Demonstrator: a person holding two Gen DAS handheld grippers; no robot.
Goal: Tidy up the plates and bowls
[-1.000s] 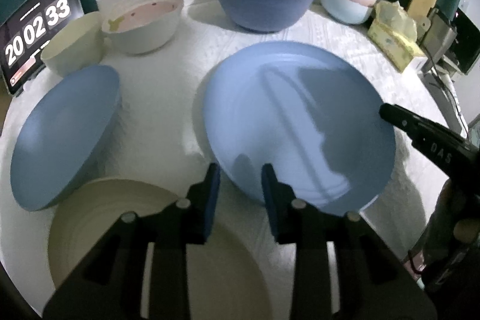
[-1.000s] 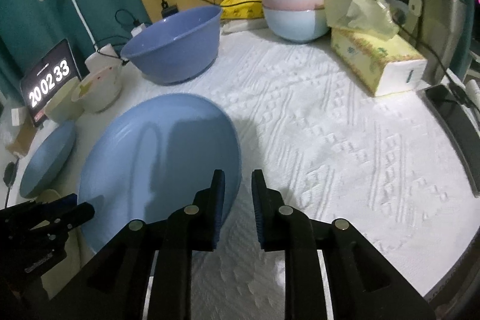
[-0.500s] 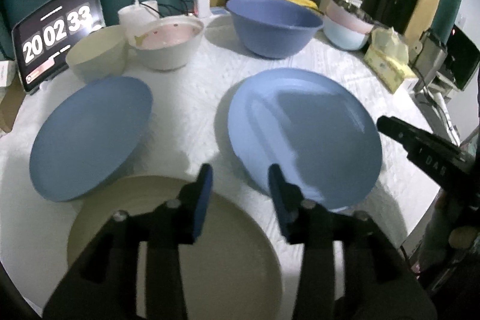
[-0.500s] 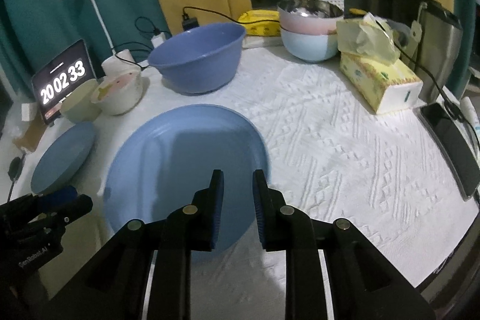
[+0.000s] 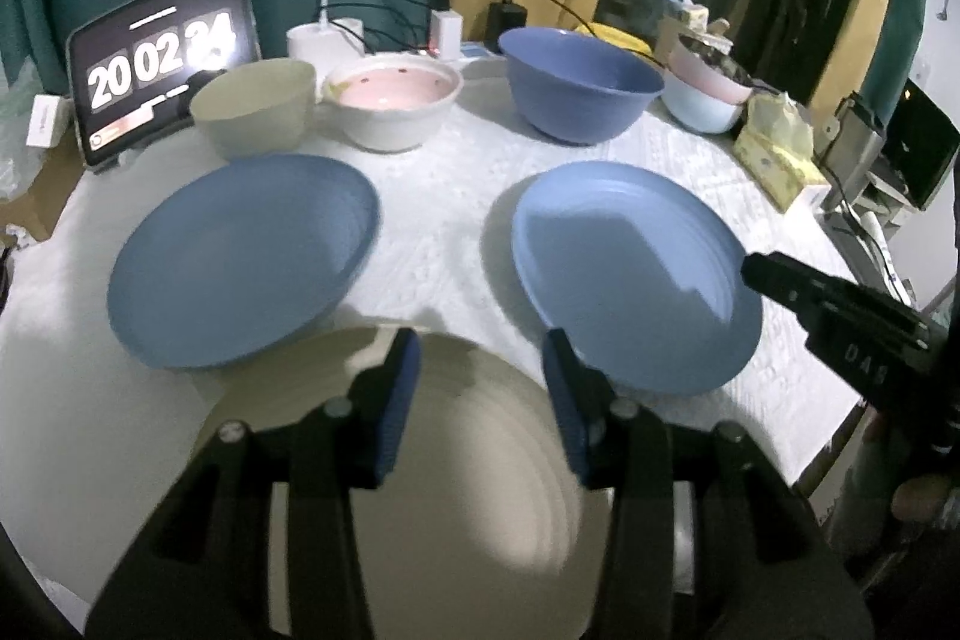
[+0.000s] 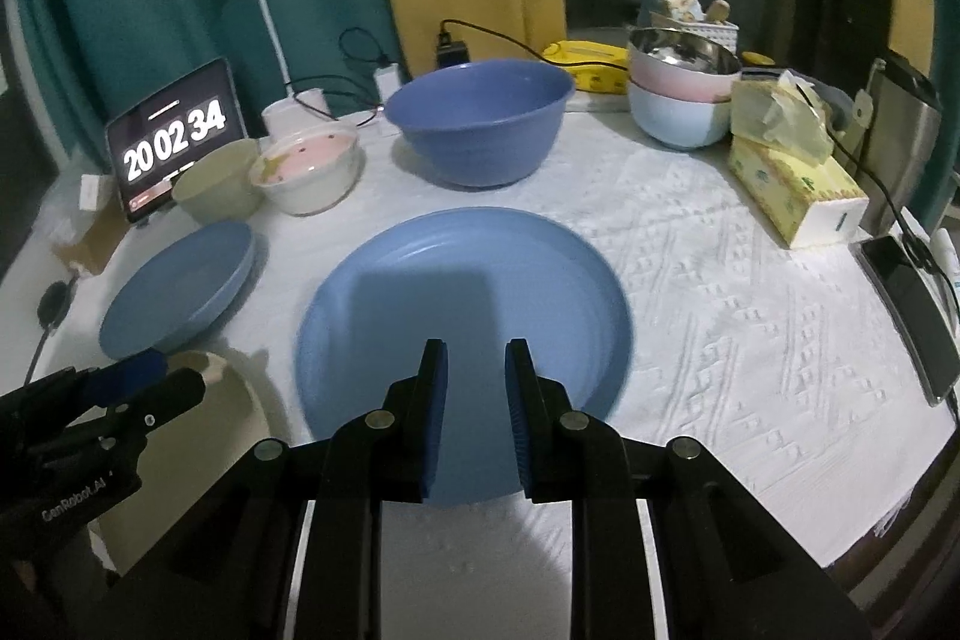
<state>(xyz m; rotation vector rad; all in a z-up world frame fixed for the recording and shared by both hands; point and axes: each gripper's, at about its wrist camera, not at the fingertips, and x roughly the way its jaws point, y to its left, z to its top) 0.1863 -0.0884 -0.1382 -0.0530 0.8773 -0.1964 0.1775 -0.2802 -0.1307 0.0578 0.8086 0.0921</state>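
White cloth covers the table [image 6: 750,316] as both grippers, left [image 5: 480,358] and right [image 6: 474,358], hover parted and empty, seemingly between pickups, the beige plate [image 5: 480,460] at lower centre likely next.

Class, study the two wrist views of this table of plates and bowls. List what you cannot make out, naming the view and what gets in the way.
- Cream plate, left wrist view: near part hidden behind the left tool.
- Last clock digit, left wrist view: glare-blurred.
- Contents of the stacked bowls, right wrist view: hidden by the rim.
- Tissue box print, right wrist view: too small.
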